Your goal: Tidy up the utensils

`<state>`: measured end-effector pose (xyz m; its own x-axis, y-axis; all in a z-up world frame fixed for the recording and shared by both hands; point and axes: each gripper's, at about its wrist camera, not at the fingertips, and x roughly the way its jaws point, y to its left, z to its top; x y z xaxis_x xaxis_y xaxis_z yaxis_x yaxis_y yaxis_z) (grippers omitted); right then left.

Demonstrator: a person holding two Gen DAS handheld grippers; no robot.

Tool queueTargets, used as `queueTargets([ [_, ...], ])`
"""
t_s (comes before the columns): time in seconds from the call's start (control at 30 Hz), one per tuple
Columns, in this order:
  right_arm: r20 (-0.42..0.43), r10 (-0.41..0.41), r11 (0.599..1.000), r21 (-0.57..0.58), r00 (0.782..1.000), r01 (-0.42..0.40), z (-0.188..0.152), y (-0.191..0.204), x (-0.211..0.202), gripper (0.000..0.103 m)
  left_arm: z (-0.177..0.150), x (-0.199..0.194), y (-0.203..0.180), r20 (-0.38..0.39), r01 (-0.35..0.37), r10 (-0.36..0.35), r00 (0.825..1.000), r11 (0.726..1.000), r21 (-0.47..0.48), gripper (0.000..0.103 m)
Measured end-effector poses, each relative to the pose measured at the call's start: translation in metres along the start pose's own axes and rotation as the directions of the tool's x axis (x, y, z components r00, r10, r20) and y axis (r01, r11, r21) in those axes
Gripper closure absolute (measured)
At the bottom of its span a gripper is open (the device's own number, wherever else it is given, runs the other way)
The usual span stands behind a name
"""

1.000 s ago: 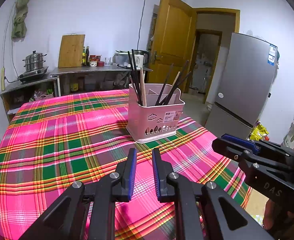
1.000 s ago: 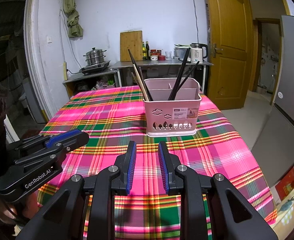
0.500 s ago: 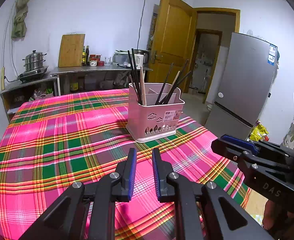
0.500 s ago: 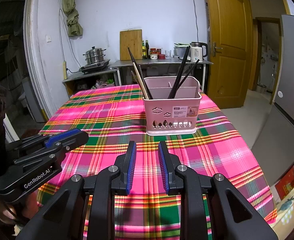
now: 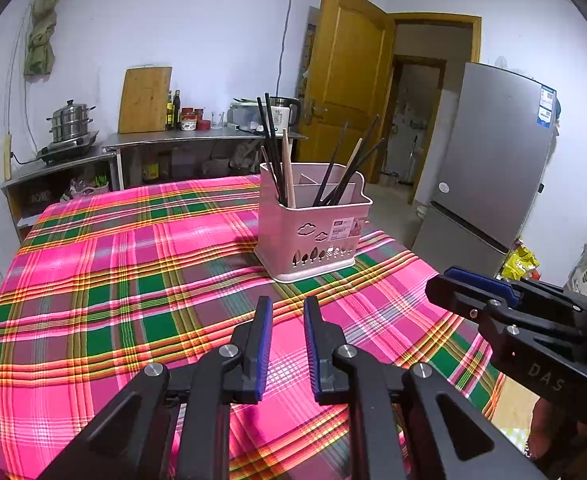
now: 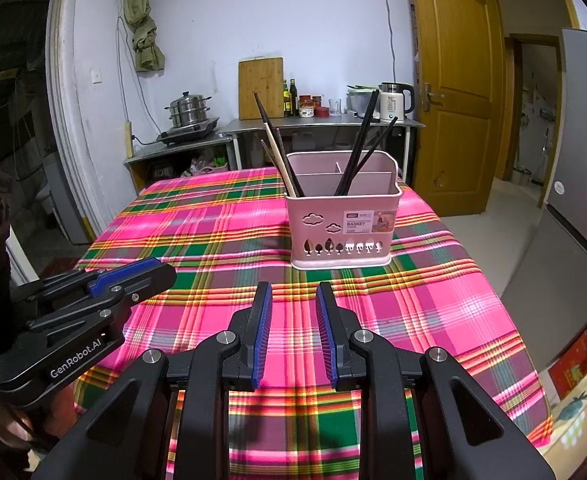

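Left tool (image 5: 286, 308) narrow, empty; right tool (image 6: 293, 294) likewise; right view alone reads pink basket (image 6: 343, 232) label, chopsticks (image 6: 359, 148) probably.

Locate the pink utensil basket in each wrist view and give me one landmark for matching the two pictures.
Left wrist view: the pink utensil basket stands right of centre on the plaid tablecloth, beyond the left hand-held gripper.
Right wrist view: the pink utensil basket stands right of centre, straight beyond the right hand-held gripper.
Shared landmark: the wooden cutting board leaning on the back wall.
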<state>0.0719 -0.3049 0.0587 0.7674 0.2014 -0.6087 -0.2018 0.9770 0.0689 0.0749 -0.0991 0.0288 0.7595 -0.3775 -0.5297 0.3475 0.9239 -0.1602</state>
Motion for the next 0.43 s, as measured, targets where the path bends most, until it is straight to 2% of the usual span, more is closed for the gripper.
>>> queueTargets([
  [0.43, -0.001, -0.002, 1.0, 0.0, 1.0, 0.002, 0.0004, 0.0009, -0.0004, 0.08, -0.0004, 0.0007, -0.0001, 0.004, -0.007, 0.007, 1.0, 1.0, 0.004, 0.088],
])
